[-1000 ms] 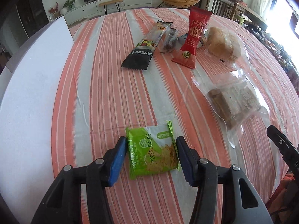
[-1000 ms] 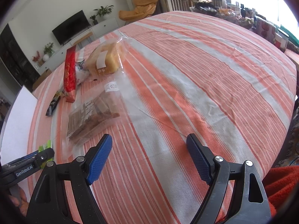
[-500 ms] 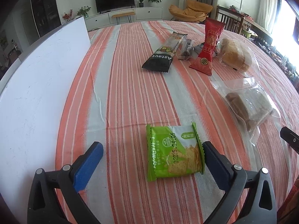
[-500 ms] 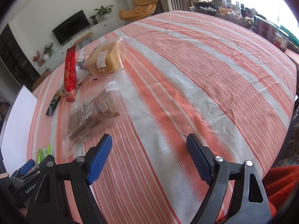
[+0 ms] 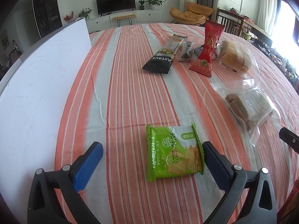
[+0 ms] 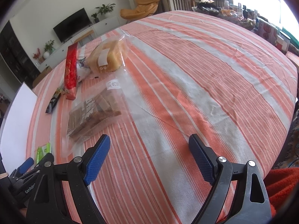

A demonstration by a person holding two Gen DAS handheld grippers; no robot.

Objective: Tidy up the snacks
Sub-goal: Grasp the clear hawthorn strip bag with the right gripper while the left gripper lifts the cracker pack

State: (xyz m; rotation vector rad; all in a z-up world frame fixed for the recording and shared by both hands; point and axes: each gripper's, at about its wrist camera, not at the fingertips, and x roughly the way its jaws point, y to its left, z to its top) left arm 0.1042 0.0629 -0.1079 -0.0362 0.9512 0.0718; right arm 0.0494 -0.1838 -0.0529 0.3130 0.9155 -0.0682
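Observation:
A green cracker packet (image 5: 173,153) lies flat on the striped tablecloth (image 5: 121,93). My left gripper (image 5: 151,146) stands wide open around it. The right pad (image 5: 214,164) is close beside the packet's edge, while the left pad (image 5: 87,166) is well apart from it. Over bare cloth, my right gripper (image 6: 149,138) has its jaws opening with nothing between them. In the right wrist view the green packet (image 6: 44,150) shows at the far left, next to the left gripper's fingers (image 6: 26,165).
Farther back lie a black snack bar (image 5: 164,56), a small dark packet (image 5: 186,51), a red packet (image 5: 209,48), a bagged bread (image 5: 235,57) and a clear bag of brown cakes (image 5: 250,104). A white board (image 5: 37,93) covers the table's left side.
The left gripper's jaws went from closed on the green packet to wide open, leaving it on the cloth. The left view tilted up slightly. The right gripper's jaws widened a little.

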